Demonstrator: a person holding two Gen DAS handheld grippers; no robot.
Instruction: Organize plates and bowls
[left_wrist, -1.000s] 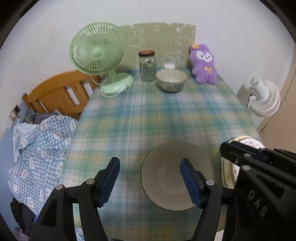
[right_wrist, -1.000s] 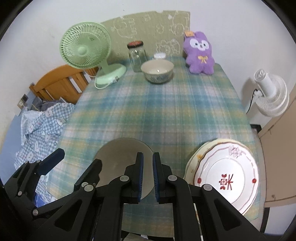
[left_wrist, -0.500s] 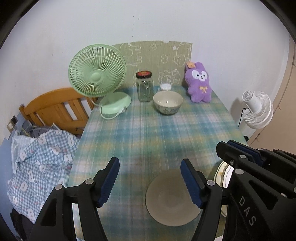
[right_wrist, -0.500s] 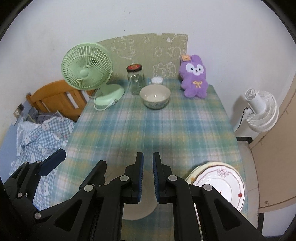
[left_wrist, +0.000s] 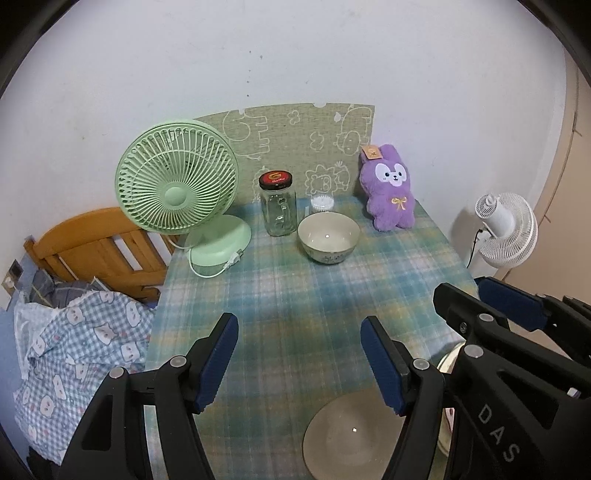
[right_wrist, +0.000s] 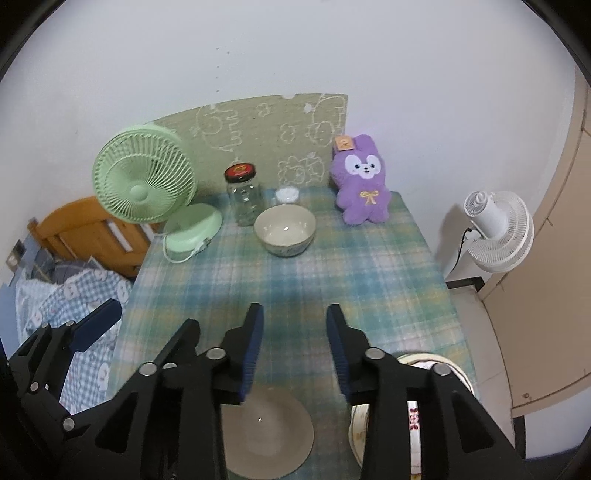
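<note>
While both grippers hang above the near end of the bench (right_wrist: 369, 258), I've got the left gripper (left_wrist: 299, 360) spread wide and empty, and the right gripper (right_wrist: 295, 350) has just been opening, nothing between its pads. The grey plate (right_wrist: 269, 439) lies flat right beneath me, the patterned plates (right_wrist: 458, 373) stacked just beside it on the right, and the bowl (right_wrist: 285, 229) sits far back near the glass jar (right_wrist: 244, 199). It all looks like glazed ceramic to me: stiff, slick, breakable, with some weight, so I'd pinch each rim. Readable writing: "DAS" on the right gripper's body; the jar lid's print is too small.
</note>
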